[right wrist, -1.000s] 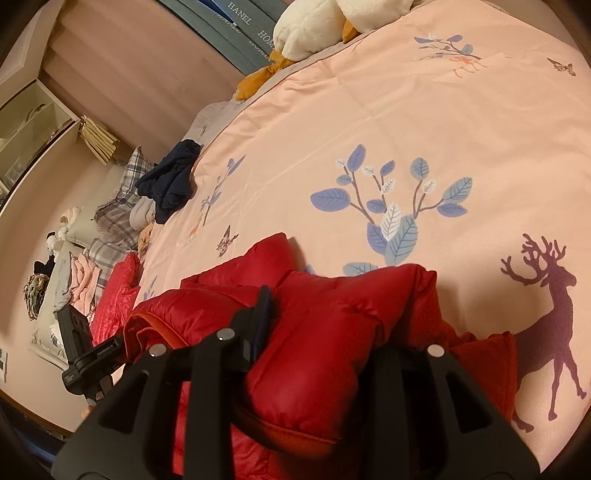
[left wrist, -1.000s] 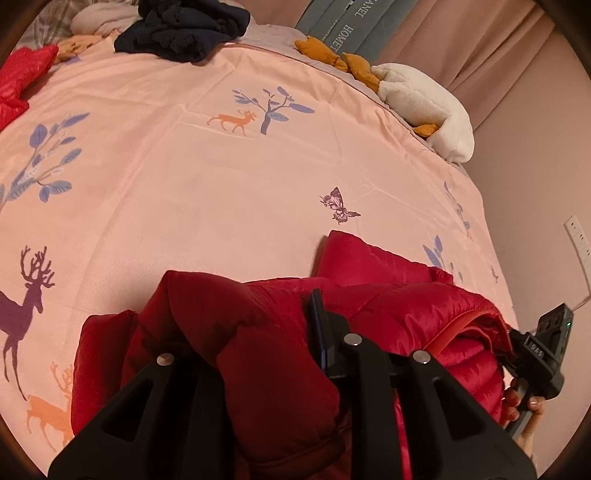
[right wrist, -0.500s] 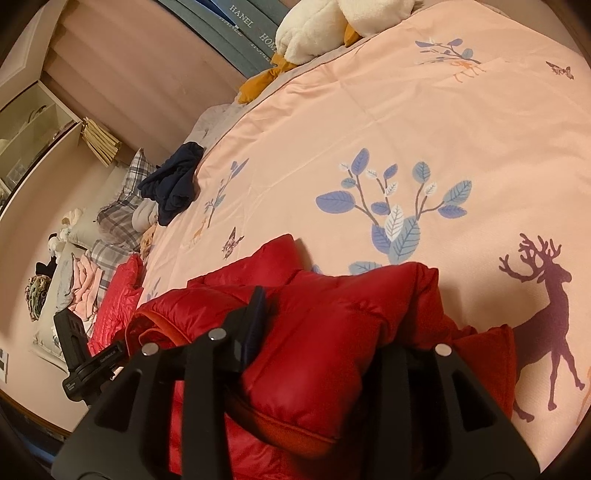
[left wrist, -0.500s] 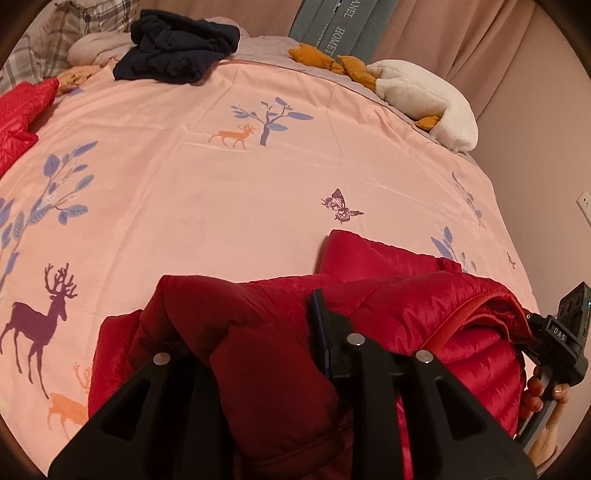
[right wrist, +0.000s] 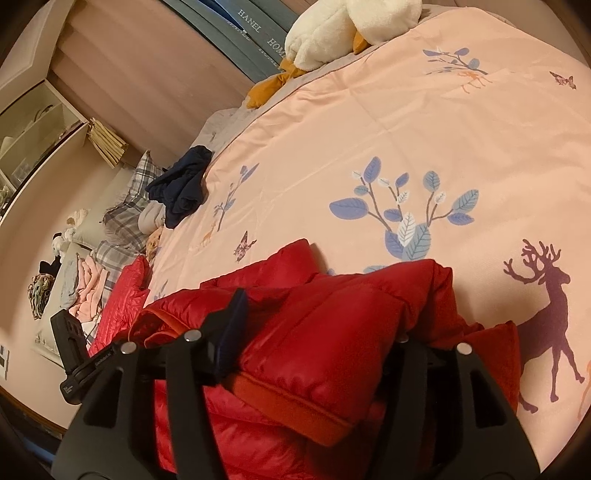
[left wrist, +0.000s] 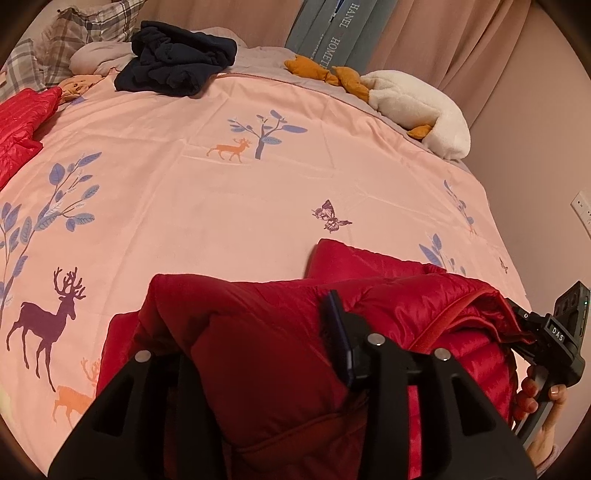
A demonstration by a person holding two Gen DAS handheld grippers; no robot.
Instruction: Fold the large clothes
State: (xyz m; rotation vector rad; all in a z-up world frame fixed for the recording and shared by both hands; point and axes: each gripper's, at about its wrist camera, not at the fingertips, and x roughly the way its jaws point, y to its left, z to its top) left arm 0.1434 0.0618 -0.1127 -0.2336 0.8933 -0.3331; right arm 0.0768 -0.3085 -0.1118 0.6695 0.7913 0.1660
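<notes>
Pink deer-print duvet (left wrist: 229, 206) covers bed; red puffer jacket (left wrist: 280, 354) bunched at near edge. Left gripper (left wrist: 258, 354) & right gripper (right wrist: 317, 343) fingers both clamped on jacket folds.

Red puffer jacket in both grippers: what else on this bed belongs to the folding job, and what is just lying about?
In the job:
red puffer jacket
left gripper, gripping it
right gripper, gripping it
pink duvet, the folding surface

Lying about:
navy garment
second red jacket
white plush toy
plaid pillows
</notes>
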